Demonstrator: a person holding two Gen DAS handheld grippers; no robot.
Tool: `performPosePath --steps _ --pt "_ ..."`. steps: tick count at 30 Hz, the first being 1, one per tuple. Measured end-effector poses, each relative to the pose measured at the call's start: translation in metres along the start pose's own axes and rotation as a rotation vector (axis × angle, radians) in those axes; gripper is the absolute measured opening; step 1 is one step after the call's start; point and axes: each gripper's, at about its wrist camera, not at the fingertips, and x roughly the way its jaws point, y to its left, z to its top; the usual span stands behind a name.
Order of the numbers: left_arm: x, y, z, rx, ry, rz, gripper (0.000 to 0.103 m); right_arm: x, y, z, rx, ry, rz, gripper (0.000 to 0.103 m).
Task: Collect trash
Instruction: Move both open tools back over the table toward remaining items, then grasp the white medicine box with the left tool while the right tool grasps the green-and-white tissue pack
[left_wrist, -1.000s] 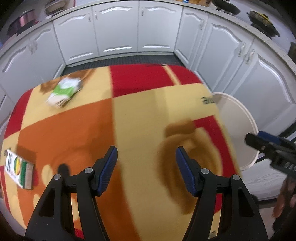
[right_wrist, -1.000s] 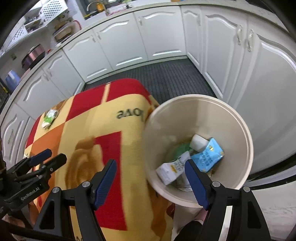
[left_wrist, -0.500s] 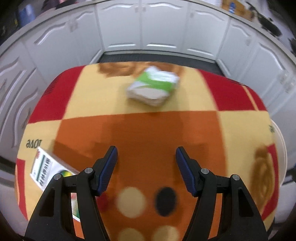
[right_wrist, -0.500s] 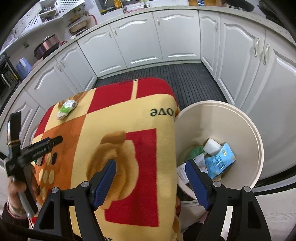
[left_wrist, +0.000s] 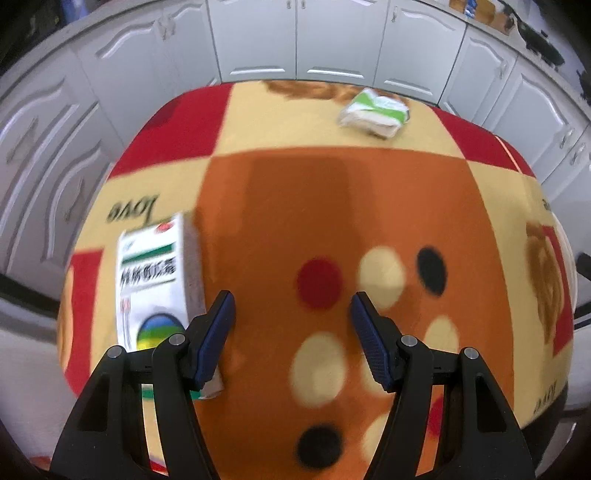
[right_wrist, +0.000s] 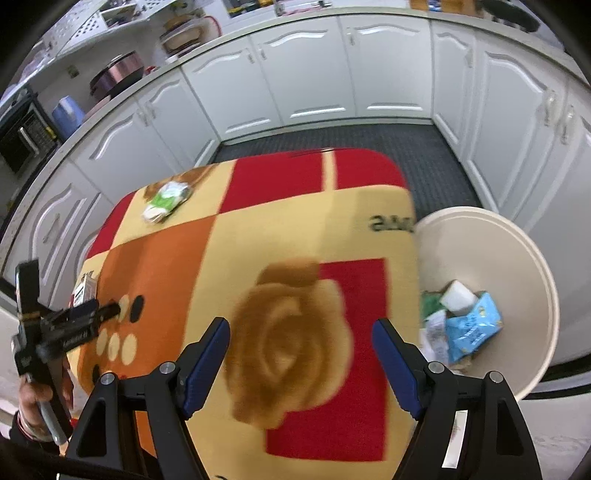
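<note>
Since a second ago the left gripper (left_wrist: 292, 325) has swung across the blanket-covered table (left_wrist: 332, 206) from its bin-side edge to the opposite end, and the right gripper (right_wrist: 301, 363) has drawn back from over the bin (right_wrist: 524, 258) to hang above the brown rose pattern.

Largest first: the table fills both views, draped in a red, orange and cream checked blanket. Beside its right edge in the right wrist view stands the cream bin, already holding a blue packet (right_wrist: 474, 328), a white block (right_wrist: 458, 297) and crumpled wrappers.

On the table two pieces of trash lie. A white carton with green print (left_wrist: 155, 288) lies flat near the left edge; its lower end sits just beside and partly behind the left gripper's left finger, outside the gap, so nothing is between the jaws. They stand spread apart and empty over the orange patch with dots. A smaller green-and-white packet (left_wrist: 375, 112) lies at the far end of the table, well apart from both grippers and somewhat blurred.

The right gripper's jaws are spread wide and empty, with only blanket beneath them and the bin off to their right.
</note>
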Motion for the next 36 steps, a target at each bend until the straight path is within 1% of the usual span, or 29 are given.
performPosePath --steps 2,5,7,10,12,14,15,19,21,23,26,29,32,36 --pt "-0.006 0.012 -0.006 -0.038 0.013 -0.051 0.064 0.010 0.012 0.003 -0.002 0.017 0.021 0.078" --pt "-0.018 0.022 -0.016 -0.079 0.018 -0.112 0.064 0.027 0.034 0.011 -0.005 0.039 0.080 0.078" --pt "-0.030 0.028 -0.023 -0.099 0.002 -0.144 0.064 0.040 0.052 0.018 -0.010 0.056 0.111 0.078" --pt "-0.046 0.034 -0.029 -0.108 -0.023 -0.164 0.064 0.058 0.073 0.029 -0.001 0.077 0.148 0.081" --pt "-0.055 0.041 -0.033 -0.103 -0.045 -0.158 0.065 0.073 0.086 0.039 0.020 0.093 0.157 0.082" --pt "-0.061 0.049 -0.032 -0.099 -0.062 -0.143 0.070 0.085 0.098 0.047 0.028 0.101 0.162 0.082" --pt "-0.064 0.054 -0.032 -0.098 -0.073 -0.135 0.071 0.090 0.104 0.052 0.031 0.104 0.163 0.082" --pt "-0.062 0.074 -0.028 -0.094 -0.099 -0.080 0.072 0.111 0.121 0.072 0.054 0.106 0.166 0.083" --pt "-0.055 0.081 -0.024 -0.101 -0.098 -0.068 0.072 0.121 0.127 0.085 0.080 0.108 0.162 0.084" --pt "-0.047 0.085 -0.020 -0.111 -0.090 -0.062 0.072 0.130 0.130 0.095 0.096 0.117 0.156 0.088" --pt "-0.037 0.091 -0.016 -0.135 -0.097 -0.046 0.072 0.144 0.138 0.111 0.108 0.114 0.140 0.088" --pt "-0.026 0.096 -0.013 -0.152 -0.083 -0.043 0.072 0.153 0.147 0.124 0.130 0.102 0.123 0.089" --pt "-0.016 0.098 -0.009 -0.155 -0.071 -0.051 0.072 0.162 0.156 0.132 0.132 0.110 0.107 0.090" --pt "-0.010 0.092 -0.006 -0.140 -0.058 -0.045 0.072 0.168 0.167 0.135 0.126 0.095 0.070 0.096"
